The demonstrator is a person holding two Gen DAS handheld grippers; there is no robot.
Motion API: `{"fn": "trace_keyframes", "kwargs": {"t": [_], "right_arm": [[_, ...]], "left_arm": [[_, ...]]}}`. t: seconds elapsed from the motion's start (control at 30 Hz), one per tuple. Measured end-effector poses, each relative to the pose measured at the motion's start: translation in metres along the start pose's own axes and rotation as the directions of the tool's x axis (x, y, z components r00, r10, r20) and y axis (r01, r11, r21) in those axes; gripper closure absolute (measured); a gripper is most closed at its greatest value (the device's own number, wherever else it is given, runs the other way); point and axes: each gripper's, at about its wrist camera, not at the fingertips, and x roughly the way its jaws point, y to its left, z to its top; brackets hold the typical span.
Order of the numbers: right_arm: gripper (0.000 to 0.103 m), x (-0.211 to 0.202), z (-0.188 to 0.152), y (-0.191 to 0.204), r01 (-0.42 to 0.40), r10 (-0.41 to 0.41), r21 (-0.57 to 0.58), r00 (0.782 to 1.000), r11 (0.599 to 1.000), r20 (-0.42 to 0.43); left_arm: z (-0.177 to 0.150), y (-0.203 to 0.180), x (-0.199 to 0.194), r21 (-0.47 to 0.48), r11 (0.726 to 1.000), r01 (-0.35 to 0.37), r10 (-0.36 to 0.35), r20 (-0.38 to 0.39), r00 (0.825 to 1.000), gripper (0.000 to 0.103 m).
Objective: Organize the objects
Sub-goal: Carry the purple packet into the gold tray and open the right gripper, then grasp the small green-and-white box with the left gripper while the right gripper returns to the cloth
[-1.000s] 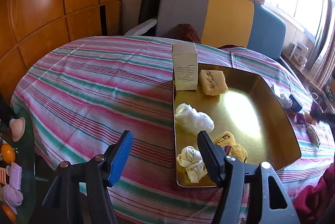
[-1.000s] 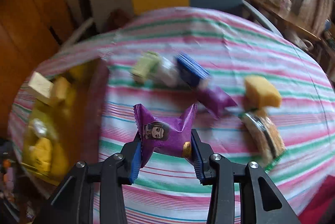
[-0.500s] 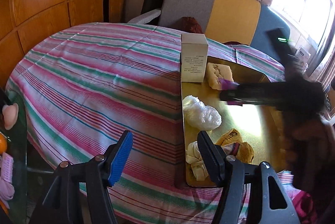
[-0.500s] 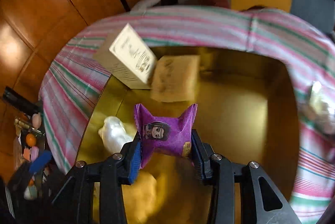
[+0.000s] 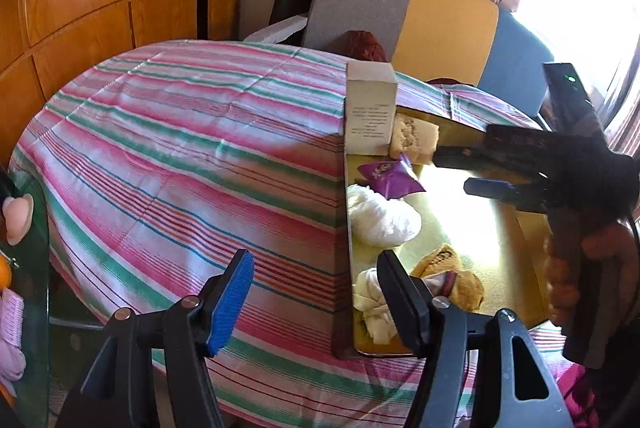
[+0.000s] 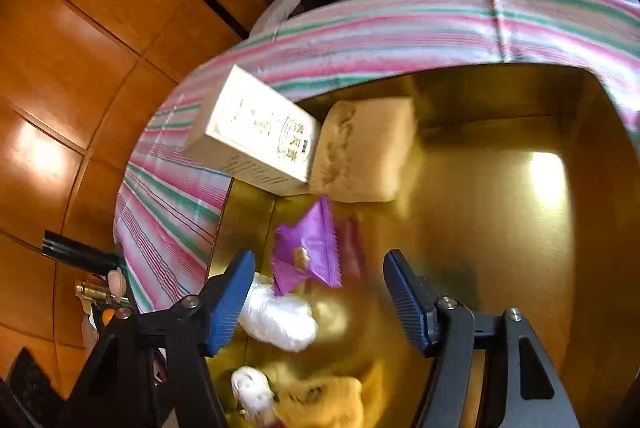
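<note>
Your right gripper (image 6: pixel 316 298) has just been opening, and its blue pads stand apart with nothing pressed between them: the purple snack packet (image 6: pixel 306 252) is released and lies just ahead of the fingers, nearer the left pad (image 6: pixel 230 302), well clear of the right one. The packet lies on the floor of the gold tray (image 6: pixel 520 228), its long axis running roughly away from you, its near corner overlapping the white plastic-wrapped bundle (image 6: pixel 278 320). Beyond it are the tan bread-like block (image 6: pixel 362 148) and the upright white carton (image 6: pixel 256 136) in the tray's far-left corner.

Your left gripper (image 5: pixel 316 298) hangs open and empty over the near edge of the striped tablecloth (image 5: pixel 180 156), beside the tray's near-left corner. In that view the packet (image 5: pixel 390 178) lies between the carton (image 5: pixel 370 116) and the white bundle (image 5: pixel 382 216), with your right gripper (image 5: pixel 476 170) just to its right.

Since the packet appears delivered, the right hand is nearer whatever remains off the tray on that side; I judge its next move is to draw back clear.
</note>
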Motion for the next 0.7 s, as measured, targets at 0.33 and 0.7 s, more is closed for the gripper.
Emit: {"fn": "trace_keyframes", "kwargs": {"t": [0.33, 0.7], "right_arm": [[0.03, -0.074, -0.026, -0.032, 0.101, -0.097, -0.044, 0.991, 0.994, 0.097], [0.026, -0.167, -0.039, -0.119, 0.249, -0.253, 0.044, 0.945, 0.968, 0.207]], "left_arm": [[-0.003, -0.032, -0.019, 0.099, 0.995, 0.015, -0.019, 0.04, 0.999, 0.038], [-0.004, -0.071, -0.031, 0.177, 0.983, 0.05, -0.06, 0.048, 0.997, 0.038]]}}
